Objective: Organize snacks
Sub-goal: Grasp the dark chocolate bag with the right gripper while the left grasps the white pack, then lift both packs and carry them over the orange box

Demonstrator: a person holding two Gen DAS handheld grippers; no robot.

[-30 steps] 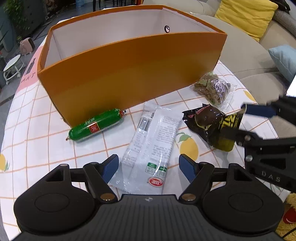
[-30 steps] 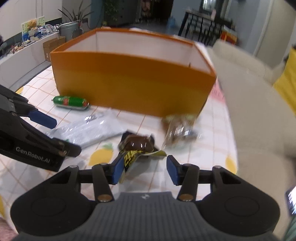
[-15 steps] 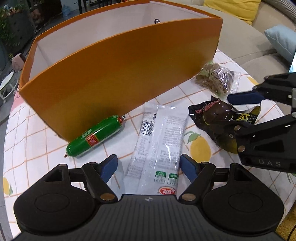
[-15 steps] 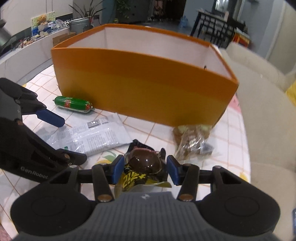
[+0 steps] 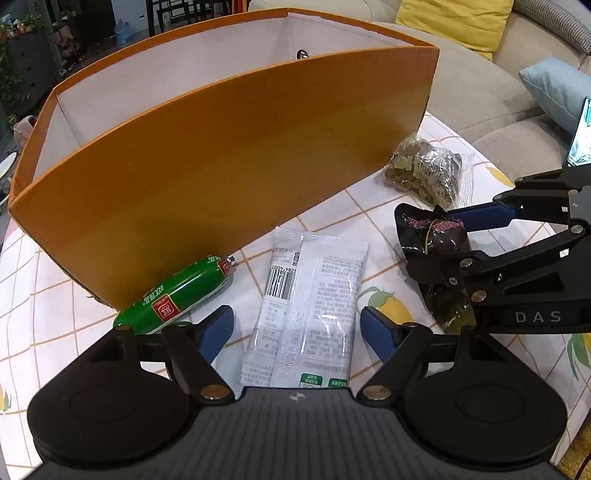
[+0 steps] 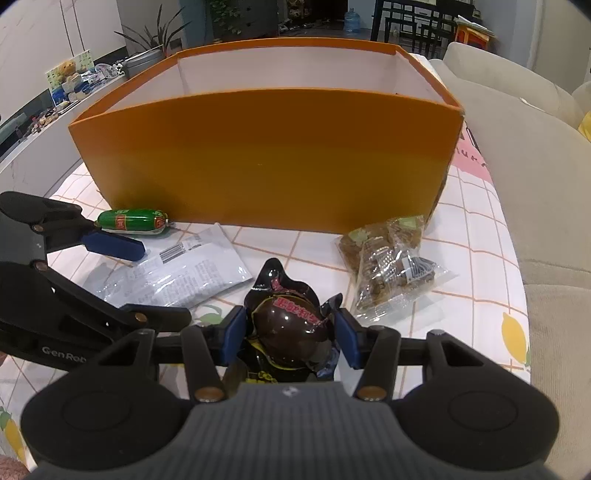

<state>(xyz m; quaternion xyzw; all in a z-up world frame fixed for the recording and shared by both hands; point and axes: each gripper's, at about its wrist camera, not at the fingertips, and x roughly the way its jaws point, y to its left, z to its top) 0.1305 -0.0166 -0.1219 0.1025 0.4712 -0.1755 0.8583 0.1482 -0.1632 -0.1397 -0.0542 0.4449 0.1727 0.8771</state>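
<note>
A white snack packet [image 5: 310,306] lies flat on the tablecloth, and my left gripper [image 5: 295,317] hangs over its near end, open wide, one finger on each side and neither touching it. To its right lies a dark brown glossy packet [image 6: 288,321]. My right gripper [image 6: 290,325] straddles it with jaws opening slightly, the blue pads [image 6: 236,328] close against the wrapper's edges without squeezing. A green sausage [image 5: 177,291] rests against the tall orange box [image 5: 221,166], whose white inside shows no snacks. A clear bag of brown snacks [image 6: 388,266] lies at the box's right corner.
The round table carries a checked lemon-print cloth [image 5: 44,295], and its edge curves off close on the right. A beige sofa [image 6: 535,184] with a yellow cushion [image 5: 458,22] and a blue cushion [image 5: 557,88] stands just beyond. The orange box walls off the far side.
My right gripper has moved forward and down until the dark packet sits between its fingers. The left gripper has rolled a little and opened slightly wider over the white packet.
</note>
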